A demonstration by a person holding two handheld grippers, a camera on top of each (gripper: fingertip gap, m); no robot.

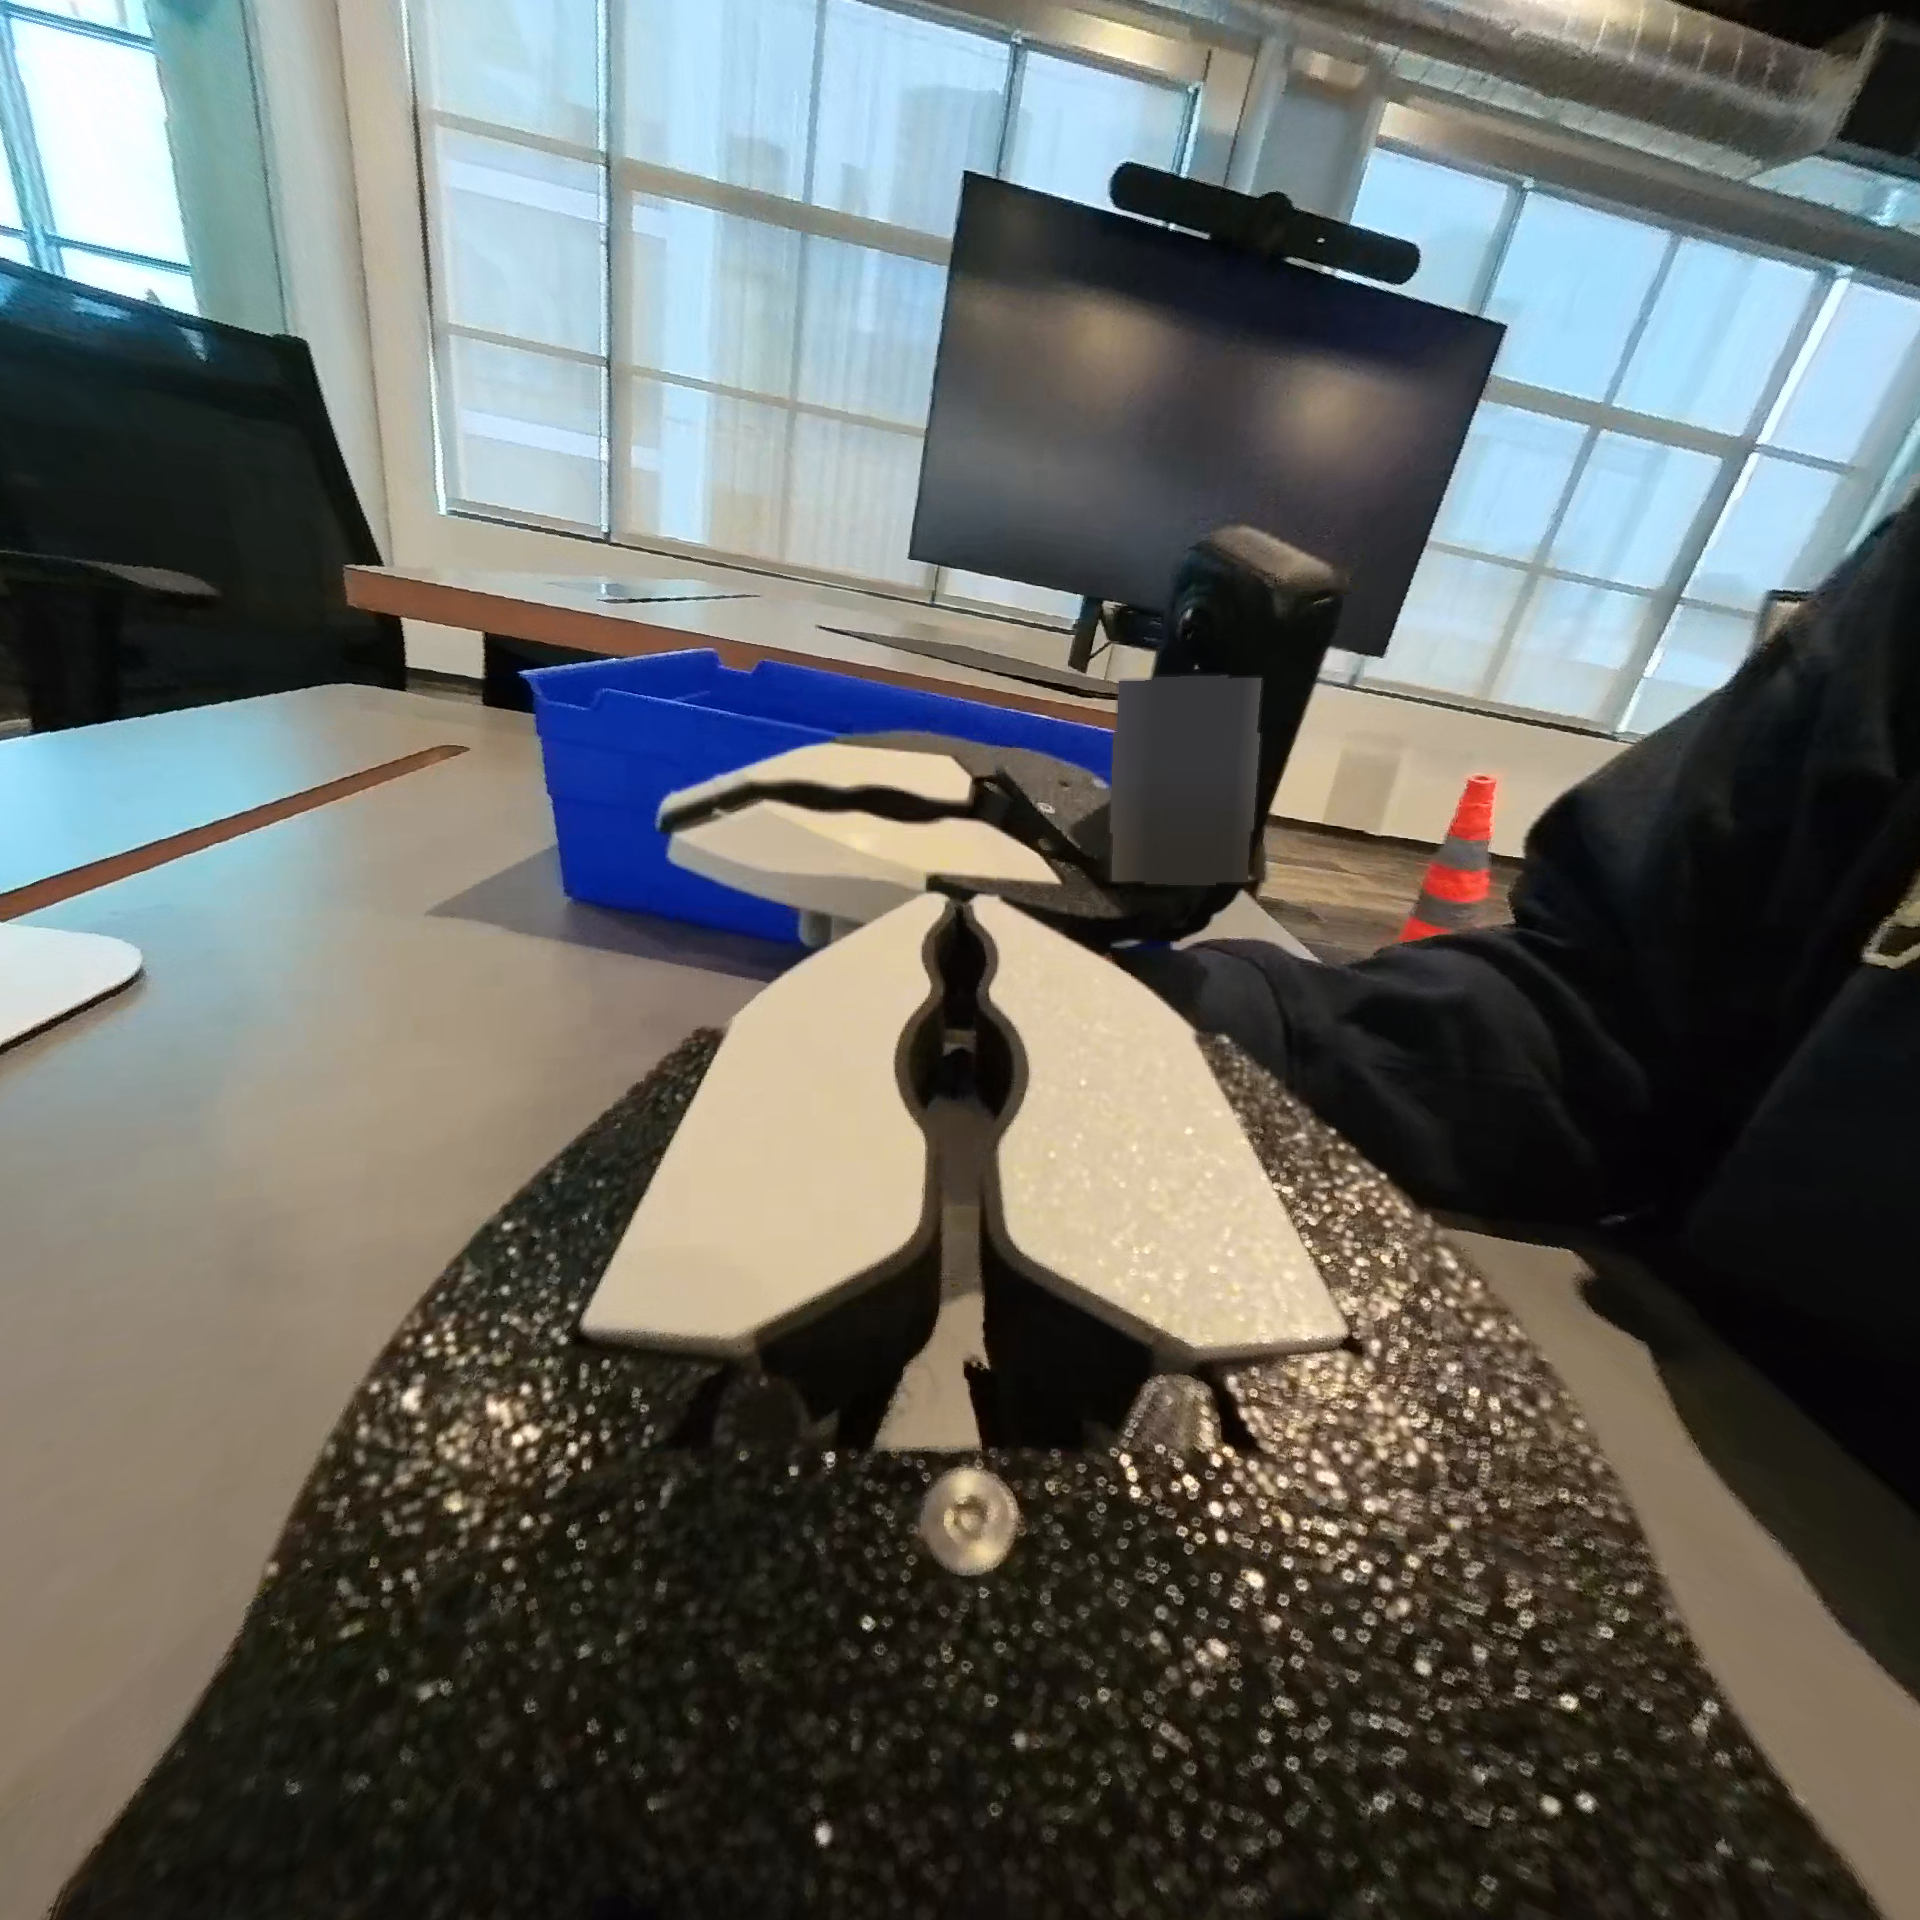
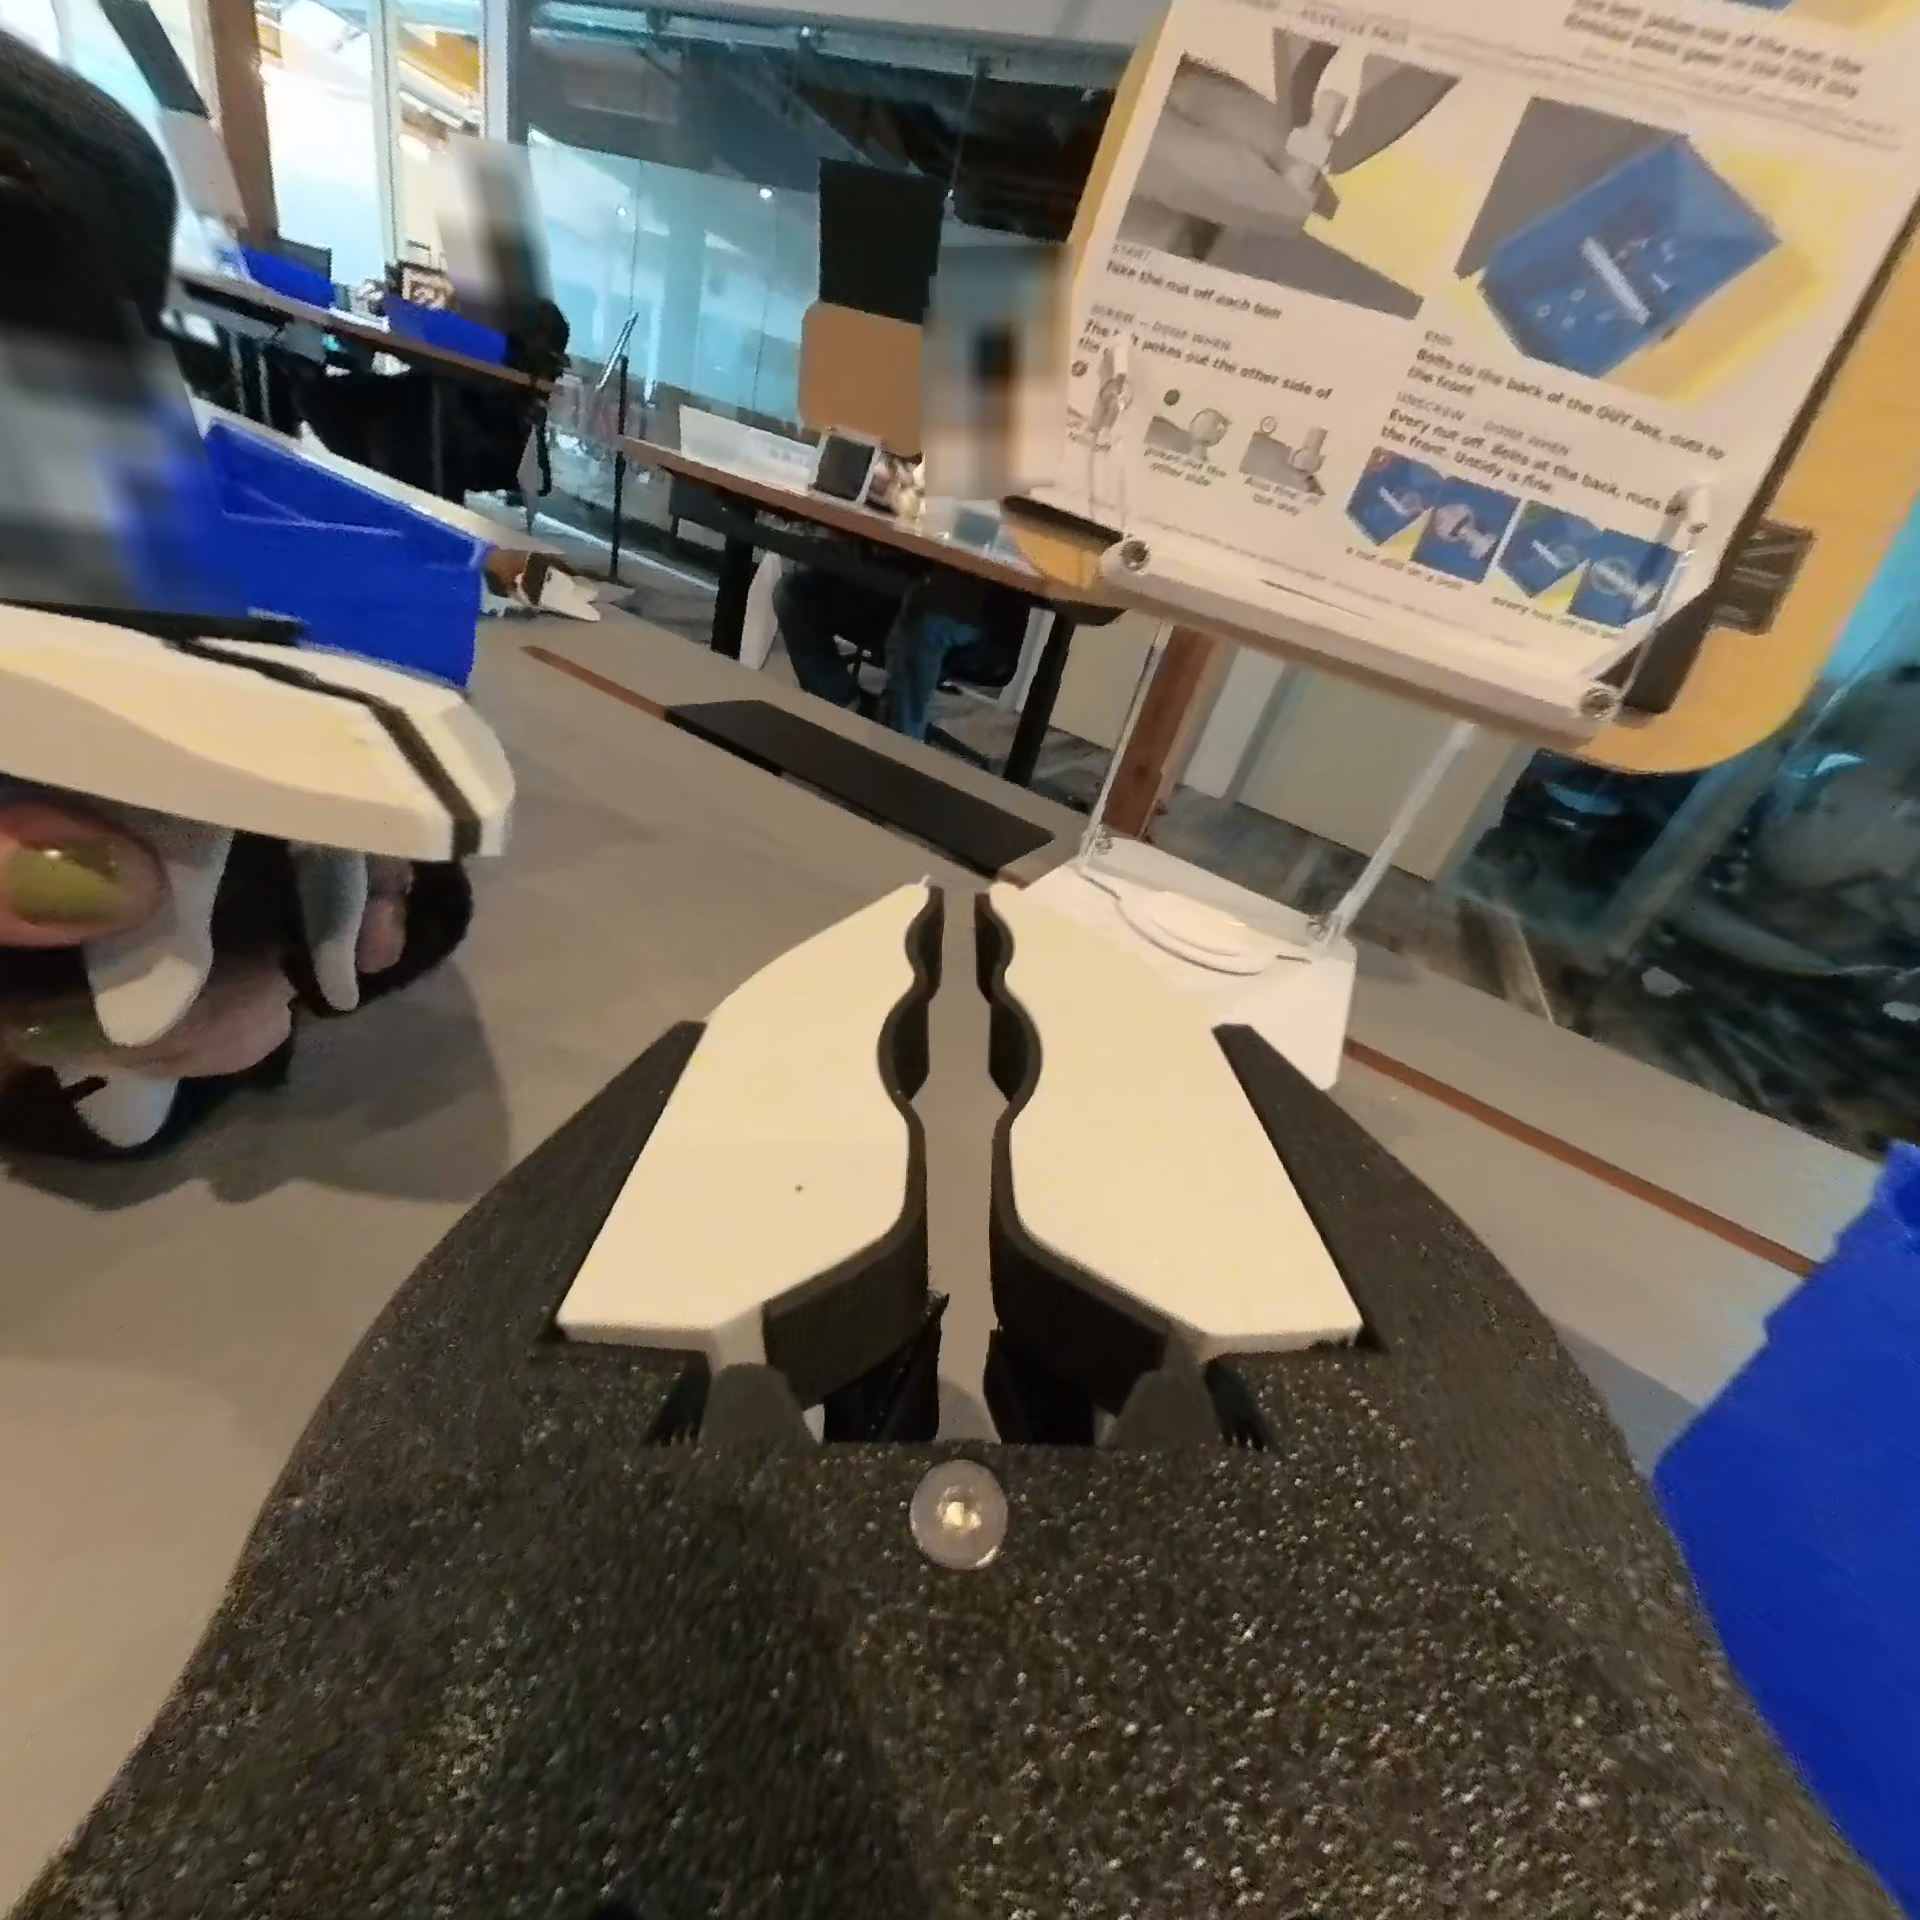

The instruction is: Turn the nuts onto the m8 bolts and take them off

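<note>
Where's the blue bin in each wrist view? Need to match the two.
Left wrist view: blue bin sits centre, on the grey table, just beyond the left gripper and partly behind the right gripper.
Right wrist view: a blue bin is at the left edge, behind the left gripper; another blue shape is at the right edge. I cannot tell which matches.
Shared landmark: the grey table's brown inlay strip.

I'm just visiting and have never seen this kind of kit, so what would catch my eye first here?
Two white-fingered grippers dominate: the left gripper fills the foreground with its jaws closed and nothing visible in them, and the right gripper hovers just beyond it, over the grey table. Behind them stands a bright blue bin. In the right wrist view, an instruction board stands at upper right.
</note>
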